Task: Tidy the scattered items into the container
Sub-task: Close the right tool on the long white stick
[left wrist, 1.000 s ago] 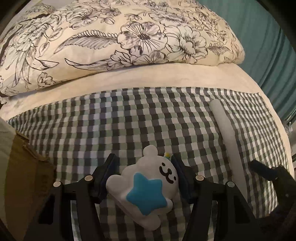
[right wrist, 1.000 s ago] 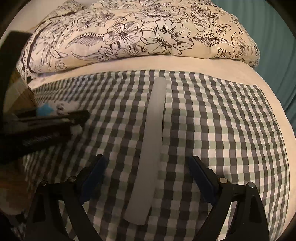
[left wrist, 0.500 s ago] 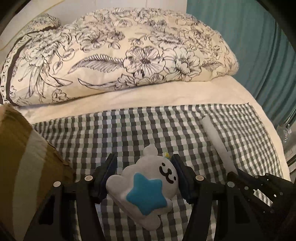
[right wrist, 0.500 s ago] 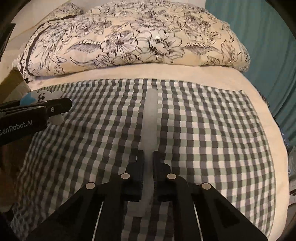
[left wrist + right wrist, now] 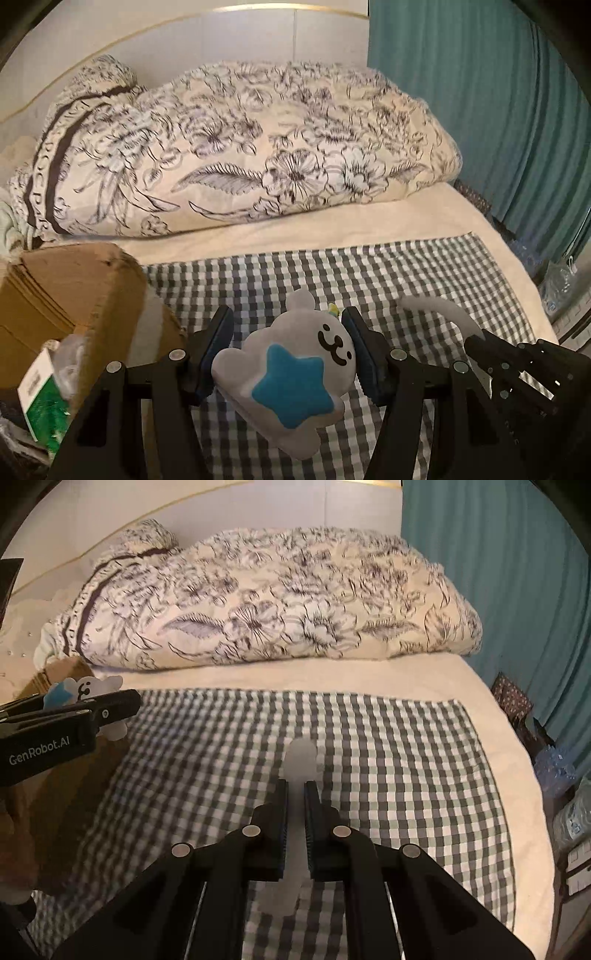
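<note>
White plush toy [image 5: 291, 373] with blue star: clamped between the left gripper [image 5: 288, 354] pads, held clear above the checked cloth [image 5: 295, 273], likely for carrying. Cardboard box [image 5: 74, 288], the probable container, sits just left of it, some packets already inside. Right gripper [image 5: 295, 827]: jaws nearly together, pinching a pale flat strip [image 5: 301, 757] lengthwise, far end drooping. Floral duvet [image 5: 280, 598] lies beyond.
</note>
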The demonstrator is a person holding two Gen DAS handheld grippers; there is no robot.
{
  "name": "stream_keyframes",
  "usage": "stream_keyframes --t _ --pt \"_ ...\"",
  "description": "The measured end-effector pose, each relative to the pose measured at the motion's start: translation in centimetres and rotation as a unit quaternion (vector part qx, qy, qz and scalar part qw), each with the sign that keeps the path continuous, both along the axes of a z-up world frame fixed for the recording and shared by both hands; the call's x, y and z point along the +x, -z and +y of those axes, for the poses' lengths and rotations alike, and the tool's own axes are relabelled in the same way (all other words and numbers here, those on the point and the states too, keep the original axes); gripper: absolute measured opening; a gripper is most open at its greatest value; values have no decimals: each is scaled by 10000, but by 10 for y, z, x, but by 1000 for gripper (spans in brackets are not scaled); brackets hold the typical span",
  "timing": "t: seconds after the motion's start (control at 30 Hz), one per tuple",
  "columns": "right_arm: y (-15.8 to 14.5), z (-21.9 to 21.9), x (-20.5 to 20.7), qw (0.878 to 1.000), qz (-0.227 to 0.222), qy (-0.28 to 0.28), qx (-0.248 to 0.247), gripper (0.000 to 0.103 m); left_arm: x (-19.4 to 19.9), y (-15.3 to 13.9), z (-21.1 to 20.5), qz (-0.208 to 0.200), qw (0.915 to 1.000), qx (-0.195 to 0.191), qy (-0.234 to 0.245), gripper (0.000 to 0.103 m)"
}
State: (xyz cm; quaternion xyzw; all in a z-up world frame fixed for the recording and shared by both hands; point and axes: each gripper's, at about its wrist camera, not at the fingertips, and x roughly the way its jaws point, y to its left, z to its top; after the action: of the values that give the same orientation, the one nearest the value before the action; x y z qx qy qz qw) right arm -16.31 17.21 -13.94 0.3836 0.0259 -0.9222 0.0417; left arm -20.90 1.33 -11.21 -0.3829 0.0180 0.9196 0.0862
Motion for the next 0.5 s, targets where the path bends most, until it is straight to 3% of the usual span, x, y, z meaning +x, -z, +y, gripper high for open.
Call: stream_keyframes --t 0.5 --pt "-67 -14 43 9978 659 -37 23 8 47 -55 -23 487 9988 47 -95 62"
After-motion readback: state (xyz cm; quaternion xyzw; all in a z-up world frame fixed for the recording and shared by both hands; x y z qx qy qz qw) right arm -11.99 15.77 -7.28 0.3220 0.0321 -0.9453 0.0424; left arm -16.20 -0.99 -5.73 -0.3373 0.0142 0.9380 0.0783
